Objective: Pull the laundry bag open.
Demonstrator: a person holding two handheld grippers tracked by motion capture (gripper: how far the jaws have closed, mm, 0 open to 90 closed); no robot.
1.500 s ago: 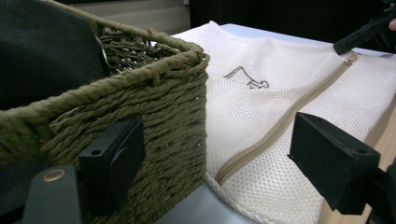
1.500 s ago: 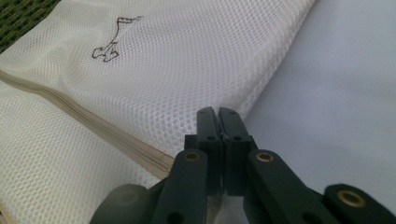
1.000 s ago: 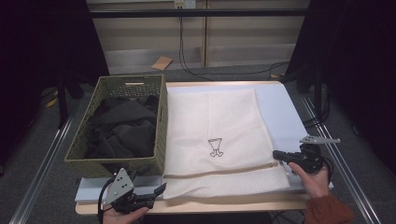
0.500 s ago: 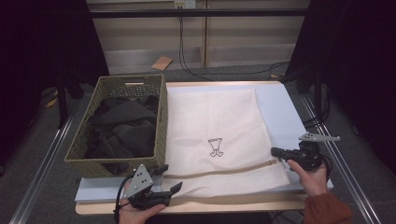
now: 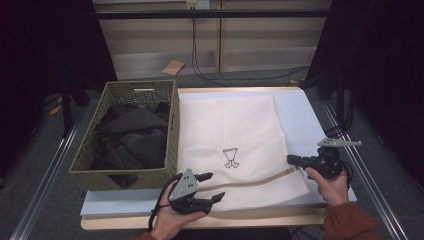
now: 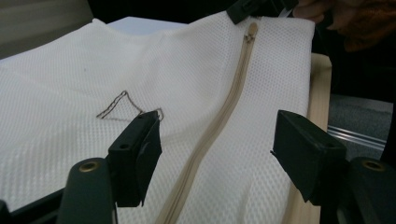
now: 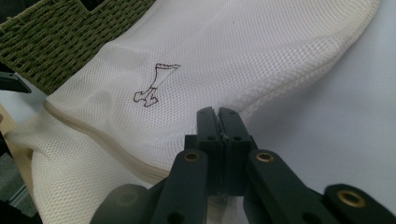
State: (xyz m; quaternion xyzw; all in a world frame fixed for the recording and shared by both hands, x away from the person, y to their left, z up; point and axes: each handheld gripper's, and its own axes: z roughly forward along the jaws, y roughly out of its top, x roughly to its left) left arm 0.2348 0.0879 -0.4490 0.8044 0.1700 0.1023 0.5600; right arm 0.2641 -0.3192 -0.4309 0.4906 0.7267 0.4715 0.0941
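High view: a white mesh laundry bag [image 5: 240, 140] lies flat on the table [image 5: 310, 115], just beside a green woven basket [image 5: 172, 130] of dark clothes [image 5: 130, 142]. A tan zipper [image 5: 255, 179] runs across the bag near its front edge, below a small dark embroidered mark [image 5: 230, 157]. The left gripper [image 5: 212, 187] sits at the bag's front left corner, the basket's near corner just behind it. Its jaws stand partly apart, one above the zipper line and one below it, and have just been closing; no pad presses the cloth. The right gripper [image 5: 291, 160] is at the zipper's right end, jaws together, its tip touching the bag there.

Left gripper view: the two black jaws stand well apart over the mesh, with the zipper [image 6: 219, 126] passing between them. The pads hover and grip nothing. At the zipper's far end the right gripper [image 6: 243, 10] rests against the bag.

Right gripper view: the jaws are pressed fully together with their tip at the bag's [image 7: 243, 60] edge; whether cloth or the zipper pull is pinched between them cannot be told.

Compared with a second ago, the left gripper has travelled along the front edge from below the basket's corner to the bag's corner. The right gripper and the bag lie as before.
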